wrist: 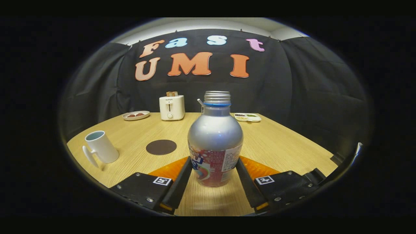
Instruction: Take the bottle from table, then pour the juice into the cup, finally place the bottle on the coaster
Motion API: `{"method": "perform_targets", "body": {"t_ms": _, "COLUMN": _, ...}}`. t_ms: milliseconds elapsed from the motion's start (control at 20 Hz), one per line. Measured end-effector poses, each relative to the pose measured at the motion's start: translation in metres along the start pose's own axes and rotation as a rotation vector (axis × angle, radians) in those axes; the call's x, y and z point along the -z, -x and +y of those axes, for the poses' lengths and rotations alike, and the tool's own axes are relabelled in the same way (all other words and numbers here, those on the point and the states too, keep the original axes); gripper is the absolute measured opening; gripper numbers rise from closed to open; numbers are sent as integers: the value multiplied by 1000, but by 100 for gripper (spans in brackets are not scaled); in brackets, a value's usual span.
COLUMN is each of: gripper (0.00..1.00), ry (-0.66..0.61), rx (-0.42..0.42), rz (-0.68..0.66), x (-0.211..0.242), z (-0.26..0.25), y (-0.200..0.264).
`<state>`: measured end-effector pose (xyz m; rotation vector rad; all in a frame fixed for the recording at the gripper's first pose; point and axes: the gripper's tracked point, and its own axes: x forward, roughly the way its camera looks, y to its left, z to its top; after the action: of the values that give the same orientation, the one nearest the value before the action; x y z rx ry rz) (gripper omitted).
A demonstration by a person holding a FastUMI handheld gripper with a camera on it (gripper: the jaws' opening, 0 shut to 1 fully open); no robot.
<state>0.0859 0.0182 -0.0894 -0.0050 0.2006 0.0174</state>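
Note:
A silver bottle [214, 136] with a red and white label and an uncapped threaded neck stands upright on the wooden table [279, 143]. It sits between the fingers of my gripper [214, 161], and both fingertips touch its lower sides, so the gripper is shut on it. Beyond the left finger lies a dark round coaster [161, 147]. Further left of the coaster stands a white cup [100, 146], upright, with its handle towards me.
At the back of the table stand a white toaster [172, 107] with bread in it, a small plate [136, 115] of food to its left, and a white divided tray [247, 117] behind the bottle to the right. Black cloth walls close the booth.

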Motion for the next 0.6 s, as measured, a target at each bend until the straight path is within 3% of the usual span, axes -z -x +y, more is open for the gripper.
{"method": "perform_targets", "body": {"t_ms": 600, "gripper": 78, "ry": 132, "rx": -10, "rz": -75, "x": -49, "z": 31, "y": 27}}
